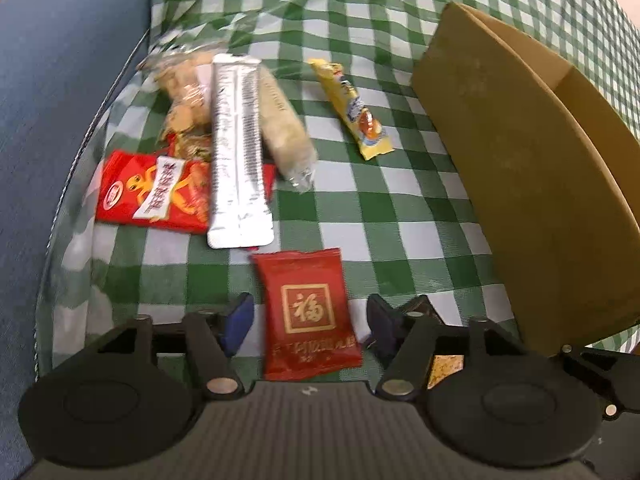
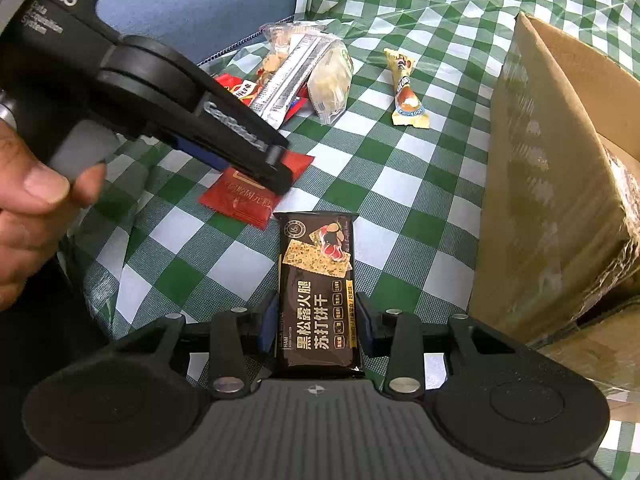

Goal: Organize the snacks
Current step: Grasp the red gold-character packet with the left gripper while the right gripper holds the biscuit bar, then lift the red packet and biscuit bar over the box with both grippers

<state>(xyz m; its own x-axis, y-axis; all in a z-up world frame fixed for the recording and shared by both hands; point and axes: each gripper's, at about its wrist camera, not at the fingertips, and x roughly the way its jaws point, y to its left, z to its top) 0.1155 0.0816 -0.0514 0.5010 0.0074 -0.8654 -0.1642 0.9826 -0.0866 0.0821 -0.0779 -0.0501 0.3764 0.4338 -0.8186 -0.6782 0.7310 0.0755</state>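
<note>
Lying flat on the checked surface [image 1: 400, 208], a dark red packet [image 1: 310, 316] sits between the fingers of the left tool [image 1: 310, 320], whose jaws stand apart with clear gaps on both sides of the packet, neither pad pressing on it. From the right wrist view, that left tool [image 2: 276, 176] hangs over the same red packet [image 2: 244, 200], with a hand [image 2: 36, 196] gripping its handle.

The right tool [image 2: 318, 320] is clamped on a black cracker pack [image 2: 318, 276], pads against its long edges, the pack pointing away along the fingers, its far end near the red packet's corner.

Farther off lies a heap: a silver stick pack [image 1: 238, 152] across a bright red bag [image 1: 152, 192], a clear bag of biscuits [image 1: 184, 96] and a pale wrapped bar [image 1: 286, 128]. A yellow wrapper [image 1: 352, 108] lies apart, between the heap and a cardboard box [image 1: 540, 168] at the right.
</note>
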